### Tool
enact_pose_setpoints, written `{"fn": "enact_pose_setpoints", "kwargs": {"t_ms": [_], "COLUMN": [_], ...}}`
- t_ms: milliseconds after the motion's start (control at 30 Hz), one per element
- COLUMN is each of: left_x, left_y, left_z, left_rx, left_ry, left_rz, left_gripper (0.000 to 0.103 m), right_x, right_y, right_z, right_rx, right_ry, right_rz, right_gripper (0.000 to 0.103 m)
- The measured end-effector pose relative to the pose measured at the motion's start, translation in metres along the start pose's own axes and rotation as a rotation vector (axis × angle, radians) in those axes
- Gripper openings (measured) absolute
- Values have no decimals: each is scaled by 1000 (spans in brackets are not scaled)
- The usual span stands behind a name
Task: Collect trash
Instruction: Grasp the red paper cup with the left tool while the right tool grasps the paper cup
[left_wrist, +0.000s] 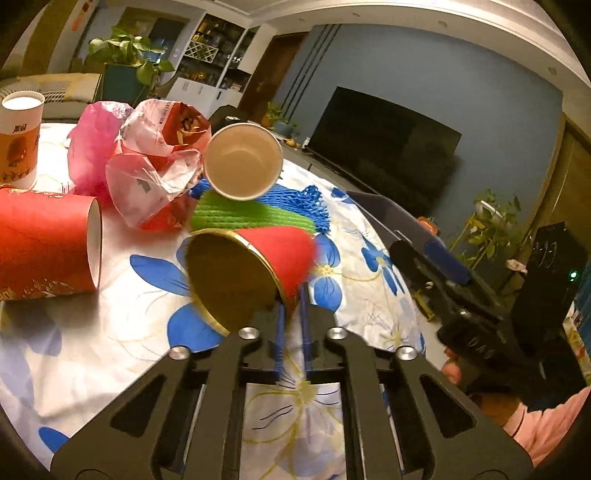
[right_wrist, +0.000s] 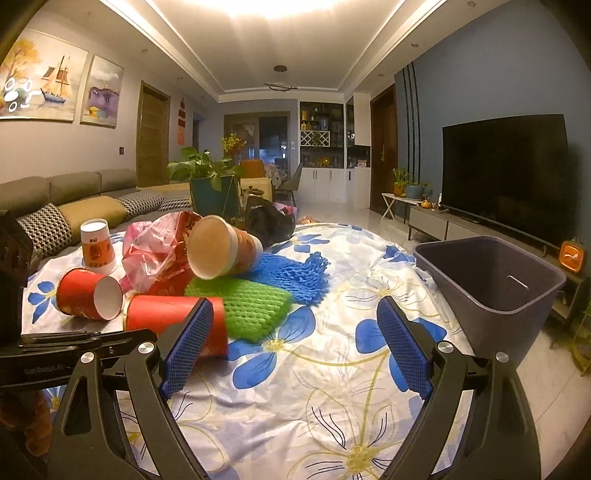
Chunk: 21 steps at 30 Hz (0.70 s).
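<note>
My left gripper (left_wrist: 292, 314) is shut on the wall of a red paper cup (left_wrist: 258, 266) with a gold rim, its blue pads pinching the rim at the lower right. The cup (right_wrist: 173, 317) lies on its side, mouth towards the left camera. My right gripper (right_wrist: 295, 343) stands open just to the right of that cup, with nothing between its blue pads (right_wrist: 402, 343). Behind lie a green foam net (right_wrist: 247, 306), a blue foam net (right_wrist: 295, 273), a tipped paper cup (right_wrist: 221, 247) and crumpled pink plastic bags (right_wrist: 155, 251).
A second red cup (right_wrist: 88, 295) lies at the left, and an orange-and-white cup (right_wrist: 98, 247) stands upright behind it. A grey bin (right_wrist: 491, 280) stands off the table's right edge. The floral tablecloth (right_wrist: 295, 406) covers the table. A sofa, plants and a TV surround it.
</note>
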<state>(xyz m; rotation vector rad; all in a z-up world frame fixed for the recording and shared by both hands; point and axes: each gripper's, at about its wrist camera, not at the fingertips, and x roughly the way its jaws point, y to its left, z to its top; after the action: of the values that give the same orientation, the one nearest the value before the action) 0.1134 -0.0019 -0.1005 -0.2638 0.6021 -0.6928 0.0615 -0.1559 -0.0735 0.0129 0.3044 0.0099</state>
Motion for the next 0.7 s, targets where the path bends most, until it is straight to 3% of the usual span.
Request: {"fn": "enact_pose_setpoints", "kwargs": {"t_ms": [233,400,500,700], "left_x": [-27,-52,-60,-73], "left_y": [-16,-15,-11,2], "left_z": [8,21,28,39], "left_rx": [19,27,34,18], "left_ry": [-86,-173,-214,-251], "left_rz": [45,157,243,295], "left_gripper": [1,1,2,2], "right_x": [12,31,45,82], "right_y": [-1,8,19,41], "right_z": [2,13,21,36], "right_rx": [9,20,13,-18], "right_ry": [15,8,6,48], "right_rz": [0,26,45,76], "right_gripper": [87,87,80,65]}}
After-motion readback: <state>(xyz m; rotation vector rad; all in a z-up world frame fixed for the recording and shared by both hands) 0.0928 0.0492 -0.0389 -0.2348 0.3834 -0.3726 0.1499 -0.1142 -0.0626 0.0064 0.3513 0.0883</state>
